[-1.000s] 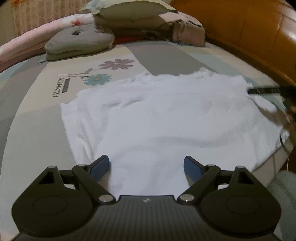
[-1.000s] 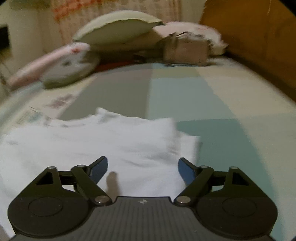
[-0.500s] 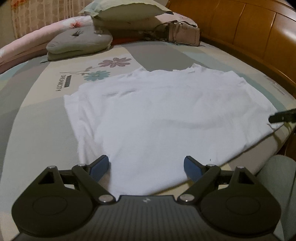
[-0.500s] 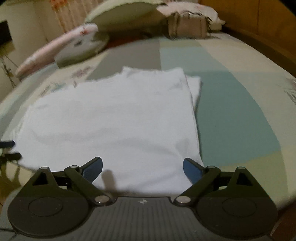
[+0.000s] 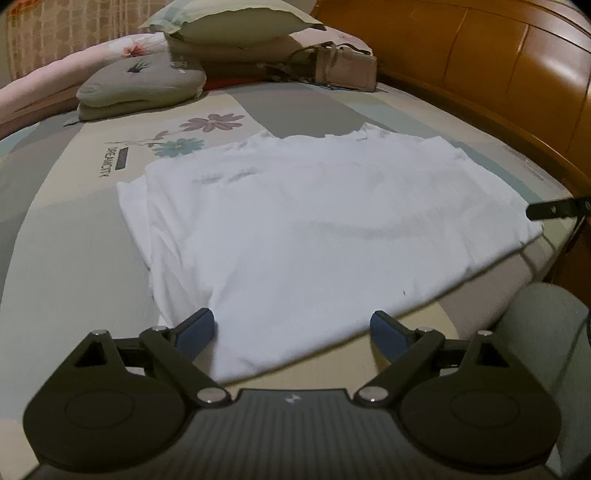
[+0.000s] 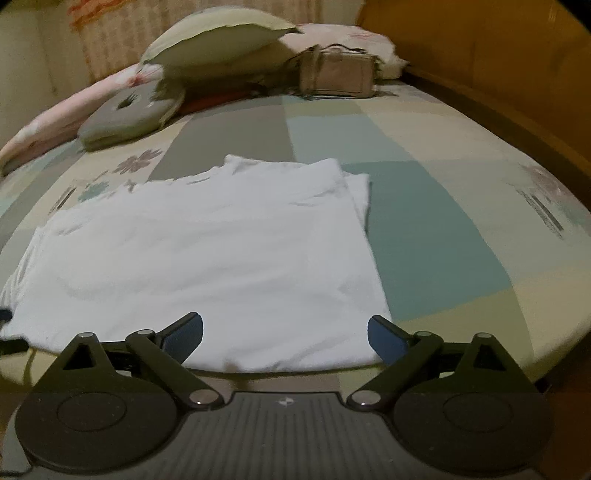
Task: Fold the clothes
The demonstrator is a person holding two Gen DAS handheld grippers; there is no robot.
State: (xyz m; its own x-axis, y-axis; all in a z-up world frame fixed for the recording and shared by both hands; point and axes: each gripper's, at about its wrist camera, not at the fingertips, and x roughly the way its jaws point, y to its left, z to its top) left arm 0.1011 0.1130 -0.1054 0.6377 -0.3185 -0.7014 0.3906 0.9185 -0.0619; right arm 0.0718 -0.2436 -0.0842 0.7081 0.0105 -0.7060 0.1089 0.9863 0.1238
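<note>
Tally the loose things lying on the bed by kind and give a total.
White shirt: 1
Pillows: 2, a grey one and a pale green one
Beige bag: 1
Pink quilt: 1
Total: 5

Right gripper (image 6: 285, 334) wider, shirt (image 6: 207, 258) flatter

A patchwork bed (image 5: 74, 258) with a wooden headboard (image 5: 480, 66) carries pillows (image 5: 236, 22), a grey cushion (image 5: 140, 85) and a beige handbag (image 5: 343, 70).
</note>
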